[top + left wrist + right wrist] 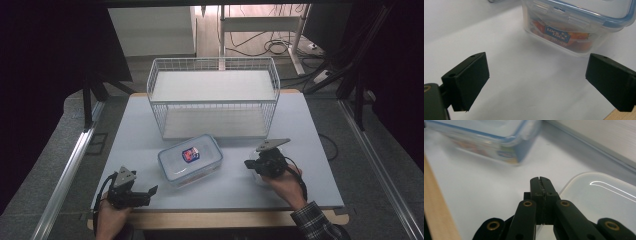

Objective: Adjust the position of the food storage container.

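both grippers are black: the left gripper (150,192) has blocky rectangular jaws with small screw holes, the right gripper (248,164) brass-ringed pivots behind its jaws. each carries a grey three-cornered plate and a black cable. a plaid sleeve (315,222) covers the right forearm.

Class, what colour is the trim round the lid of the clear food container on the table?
Blue, round the container's lid; clearest in the left gripper view.

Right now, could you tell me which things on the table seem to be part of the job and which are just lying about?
Probably in the job:
- blue-rimmed lidded container, facing the open left gripper
- clear lid beside the shut right gripper
- white wire basket, likely the destination

Just lying about:
- cables on the floor behind the table
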Demonstrator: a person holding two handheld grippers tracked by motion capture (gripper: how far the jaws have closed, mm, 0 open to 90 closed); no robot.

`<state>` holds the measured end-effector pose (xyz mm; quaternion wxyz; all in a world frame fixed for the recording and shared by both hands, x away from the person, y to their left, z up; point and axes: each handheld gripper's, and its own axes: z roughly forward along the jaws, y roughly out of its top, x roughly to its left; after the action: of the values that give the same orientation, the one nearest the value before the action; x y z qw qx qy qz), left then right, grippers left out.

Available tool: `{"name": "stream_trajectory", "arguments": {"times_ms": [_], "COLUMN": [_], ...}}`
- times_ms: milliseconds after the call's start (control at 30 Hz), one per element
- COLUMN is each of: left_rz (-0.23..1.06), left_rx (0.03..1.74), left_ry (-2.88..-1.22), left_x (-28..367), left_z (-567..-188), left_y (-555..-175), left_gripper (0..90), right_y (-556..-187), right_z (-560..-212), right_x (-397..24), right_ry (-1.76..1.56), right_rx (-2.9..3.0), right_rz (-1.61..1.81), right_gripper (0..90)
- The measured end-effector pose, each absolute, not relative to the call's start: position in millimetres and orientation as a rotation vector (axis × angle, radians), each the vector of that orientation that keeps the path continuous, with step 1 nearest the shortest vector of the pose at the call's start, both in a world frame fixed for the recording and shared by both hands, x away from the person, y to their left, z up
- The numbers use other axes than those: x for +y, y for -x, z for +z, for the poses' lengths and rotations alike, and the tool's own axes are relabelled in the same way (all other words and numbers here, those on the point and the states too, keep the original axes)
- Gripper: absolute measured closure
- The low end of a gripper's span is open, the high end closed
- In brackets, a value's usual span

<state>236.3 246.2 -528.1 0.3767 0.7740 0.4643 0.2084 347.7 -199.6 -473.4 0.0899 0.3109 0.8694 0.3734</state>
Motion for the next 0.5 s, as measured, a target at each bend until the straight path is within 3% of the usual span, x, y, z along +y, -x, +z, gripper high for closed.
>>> {"name": "stream_trajectory", "arguments": {"times_ms": [500], "left_rz": [0.507], "left_rx": [1.191], "left_ry": [-1.97], "left_x": [244.9], "left_z": [-527.9], "left_y": [-236.7], "left_gripper": [4.9], "right_y": [-367.8], "right_z": [-470.3], "right_x": [-267.8], "right_ry": [-1.138], "right_rx": [2.372], "right_rz": [1.029], "right_gripper": [89.6]}}
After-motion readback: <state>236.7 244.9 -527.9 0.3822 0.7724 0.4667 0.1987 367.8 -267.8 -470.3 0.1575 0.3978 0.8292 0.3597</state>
